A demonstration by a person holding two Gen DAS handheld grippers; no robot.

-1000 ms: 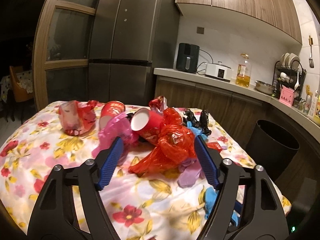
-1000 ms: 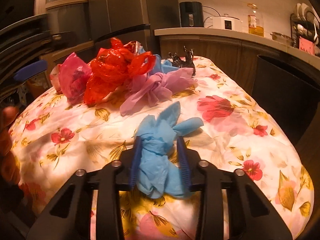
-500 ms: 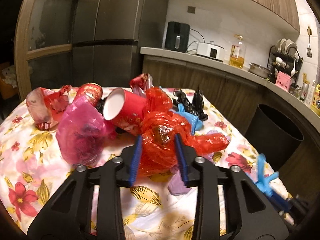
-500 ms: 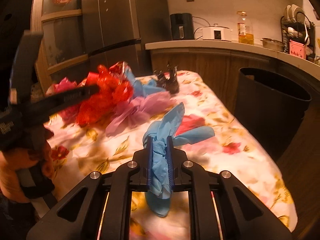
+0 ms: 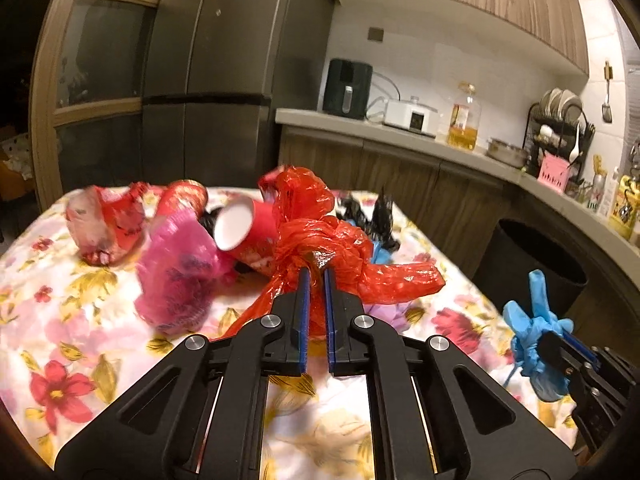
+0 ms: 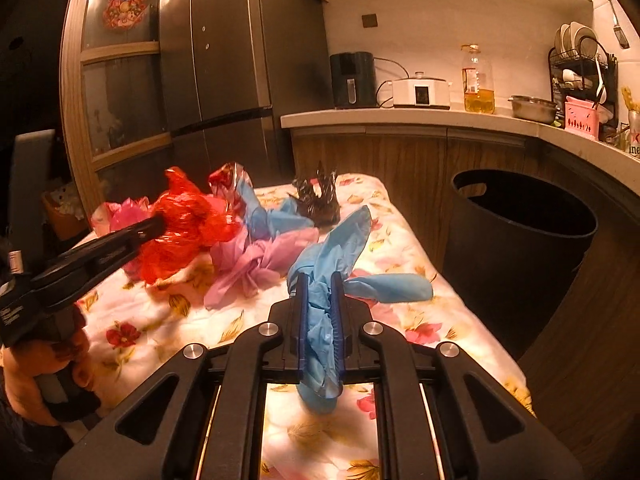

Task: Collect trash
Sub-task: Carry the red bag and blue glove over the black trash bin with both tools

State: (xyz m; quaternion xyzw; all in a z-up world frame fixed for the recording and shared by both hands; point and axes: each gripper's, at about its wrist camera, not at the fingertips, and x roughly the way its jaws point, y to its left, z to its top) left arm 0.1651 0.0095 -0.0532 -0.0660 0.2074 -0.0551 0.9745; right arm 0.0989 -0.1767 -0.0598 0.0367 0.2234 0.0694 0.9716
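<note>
My left gripper (image 5: pixel 314 273) is shut on a knotted red plastic bag (image 5: pixel 344 248) that rests in the trash pile on the floral tablecloth (image 5: pixel 80 344). From the right wrist view the same left gripper (image 6: pixel 157 225) bites into the red bag (image 6: pixel 184 228) from the left. My right gripper (image 6: pixel 319 280) is shut on a crumpled blue glove (image 6: pixel 340 240), which hangs a little above the table. The blue glove (image 5: pixel 532 320) also shows at the lower right of the left wrist view. A black bin (image 6: pixel 520 240) stands open beside the table's right edge.
In the pile lie a red paper cup (image 5: pixel 248 232), a pink bag (image 5: pixel 176 276), a purple bag (image 6: pixel 256 264), another blue glove (image 6: pixel 264 216) and a black crumpled wrapper (image 6: pixel 318 200). A fridge and a kitchen counter stand behind the table.
My left gripper's jaws went from wide open to shut on the red bag. My right gripper rose with the blue glove, lifting it off the tablecloth.
</note>
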